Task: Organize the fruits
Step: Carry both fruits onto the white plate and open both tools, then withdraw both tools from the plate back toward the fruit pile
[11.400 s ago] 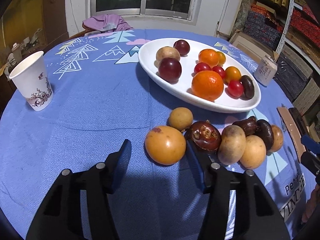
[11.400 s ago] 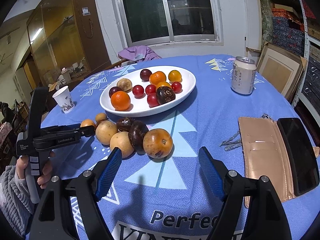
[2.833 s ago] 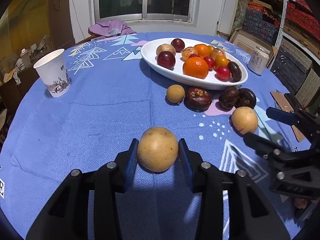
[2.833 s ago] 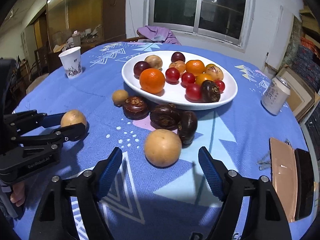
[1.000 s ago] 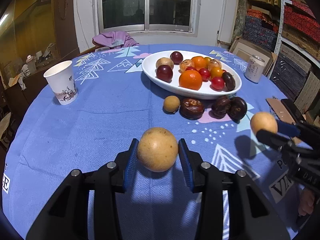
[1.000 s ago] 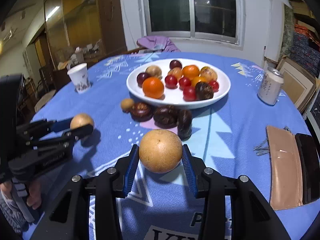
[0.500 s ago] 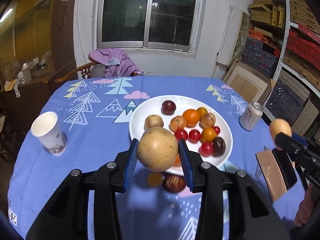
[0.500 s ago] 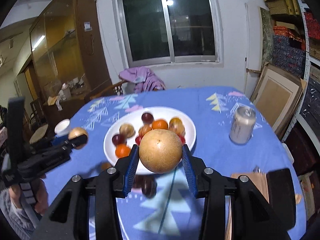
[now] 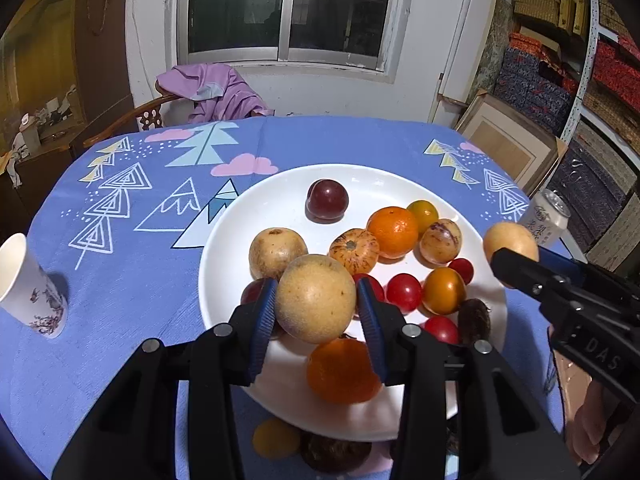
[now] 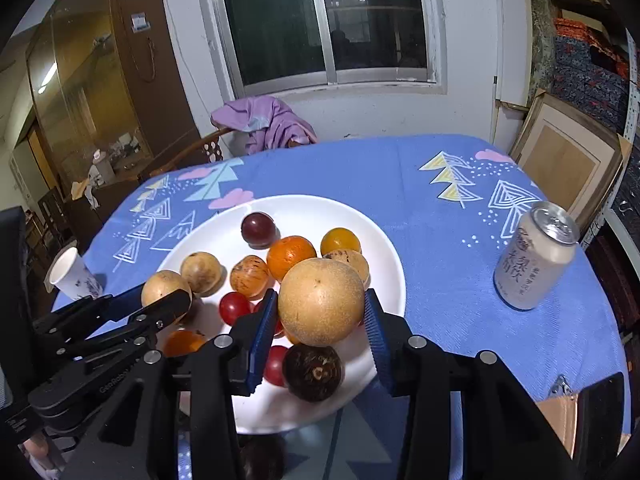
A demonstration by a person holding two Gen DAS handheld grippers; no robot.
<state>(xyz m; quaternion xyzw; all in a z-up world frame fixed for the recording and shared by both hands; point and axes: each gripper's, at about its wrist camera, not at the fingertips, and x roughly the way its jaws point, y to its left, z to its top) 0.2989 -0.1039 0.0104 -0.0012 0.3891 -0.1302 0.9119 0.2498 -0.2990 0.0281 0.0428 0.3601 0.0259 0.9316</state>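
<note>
**Two Round Fruits Held Over a Crowded Plate**

Biggest risk: a crowded white plate (image 9: 224, 280), already filled across its right half and near edge with oranges, cherry tomatoes, a dark plum and speckled fruits. Dropped from any height onto that pile, likely to bounce, knock neighbours loose and roll off the near rim toward the table's front edge. Best free ground: the bare left and far part of the plate, beyond the plum (image 9: 327, 199).

Next risk: the two tools meeting. Left gripper (image 9: 316, 312) clenched on a tan round fruit (image 9: 315, 298) above the plate's near-left part; right gripper (image 10: 320, 320) clenched on a larger tan round fruit (image 10: 321, 301) above its near-right part. Close together over one dish, so liable to clash if lowered at once. Smooth, hard, round skins, pinched only at the sides: prone to slip out if either grip eases early.

Lesser risk: several dark and yellow fruits not yet gathered, lying on the cloth just under the plate's near rim, easily nudged by a descending tool.

Surface and room: round table under a blue tablecloth (image 10: 440, 184) printed with triangular trees and pink clouds. Drink can (image 10: 536, 256) near the right edge, paper cup (image 9: 30, 286) at the left edge. Beyond the far edge, a wooden chair draped with purple cloth (image 9: 216, 92), a dark window, stacked shelves at right.
</note>
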